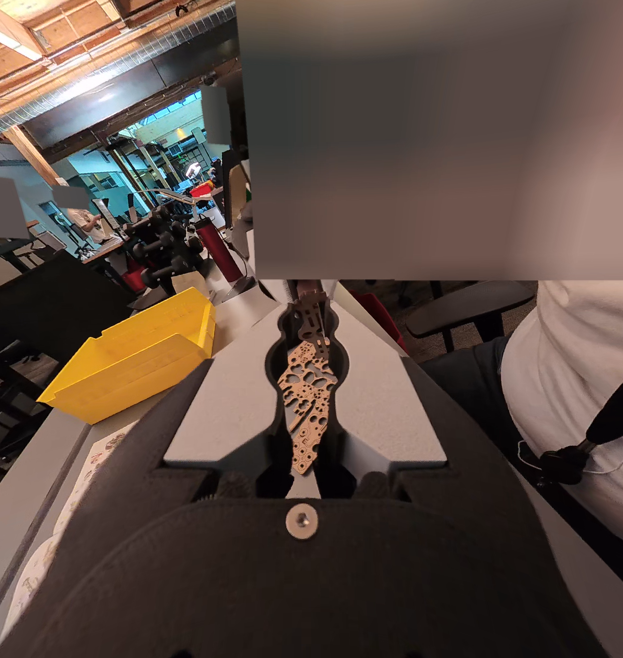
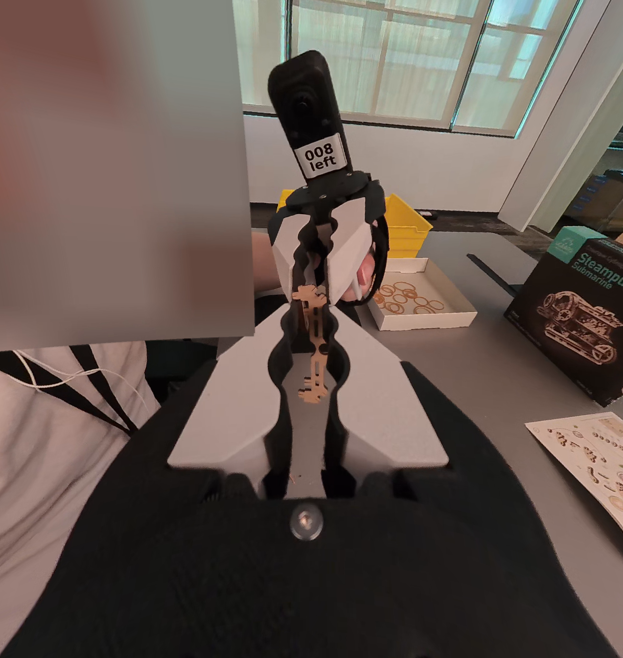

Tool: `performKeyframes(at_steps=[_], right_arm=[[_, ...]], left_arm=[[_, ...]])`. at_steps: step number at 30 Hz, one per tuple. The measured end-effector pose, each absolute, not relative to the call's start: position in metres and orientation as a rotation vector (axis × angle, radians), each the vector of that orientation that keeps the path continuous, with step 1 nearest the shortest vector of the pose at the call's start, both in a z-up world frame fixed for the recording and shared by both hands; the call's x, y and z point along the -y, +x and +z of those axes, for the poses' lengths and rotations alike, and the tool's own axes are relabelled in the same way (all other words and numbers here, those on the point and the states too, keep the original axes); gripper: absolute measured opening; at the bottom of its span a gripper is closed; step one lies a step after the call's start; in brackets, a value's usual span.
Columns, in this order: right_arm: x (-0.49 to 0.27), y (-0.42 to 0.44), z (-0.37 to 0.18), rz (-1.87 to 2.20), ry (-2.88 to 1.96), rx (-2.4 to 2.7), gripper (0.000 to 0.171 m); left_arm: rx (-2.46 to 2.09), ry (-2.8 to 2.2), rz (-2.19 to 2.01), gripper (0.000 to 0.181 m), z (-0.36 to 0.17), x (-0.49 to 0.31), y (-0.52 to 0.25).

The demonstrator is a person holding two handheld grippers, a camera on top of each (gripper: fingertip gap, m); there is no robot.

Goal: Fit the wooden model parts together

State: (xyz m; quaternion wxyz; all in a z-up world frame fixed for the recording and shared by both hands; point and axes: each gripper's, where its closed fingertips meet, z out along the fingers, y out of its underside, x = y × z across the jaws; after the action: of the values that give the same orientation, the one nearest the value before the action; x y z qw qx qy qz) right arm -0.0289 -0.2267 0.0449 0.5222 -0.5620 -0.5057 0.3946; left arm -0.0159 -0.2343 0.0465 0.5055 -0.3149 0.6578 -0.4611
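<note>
The left gripper (image 1: 308, 313) is pinching a flat wooden sheet (image 1: 308, 391) of laser-cut parts edge-on, raised above the worktop (image 2: 516, 356). The right gripper (image 2: 308, 320) is meeting it tip to tip and clamping a slim wooden strip (image 2: 315, 356) that runs toward the sheet. Holding both aloft and facing each other is probably giving a clear sightline for lining up the joint. Far right, a white tray (image 2: 424, 320) is keeping rubber bands (image 2: 406, 299) together near the kit box (image 2: 580, 320).

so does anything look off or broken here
Nothing stands out. The left claw is shut on a flat perforated wooden sheet, the right claw on a narrow notched wooden strip; both look intact. The tan rubber bands stay inside their white cardboard tray.
</note>
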Motion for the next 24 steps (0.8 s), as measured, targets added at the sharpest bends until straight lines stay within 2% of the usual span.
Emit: performKeyframes(at_steps=[16, 24], right_arm=[[0.23, -0.027, 0.048, 0.991, -1.294, 1.175, 0.01], [0.225, -0.028, 0.055, 1.285, -1.305, 0.994, 0.01]], left_arm=[[-1.571, -0.744, -1.15, 0.013, 0.049, 0.237, -0.014], [-1.527, -0.808, -1.276, 0.014, 0.056, 0.233, -0.017]])
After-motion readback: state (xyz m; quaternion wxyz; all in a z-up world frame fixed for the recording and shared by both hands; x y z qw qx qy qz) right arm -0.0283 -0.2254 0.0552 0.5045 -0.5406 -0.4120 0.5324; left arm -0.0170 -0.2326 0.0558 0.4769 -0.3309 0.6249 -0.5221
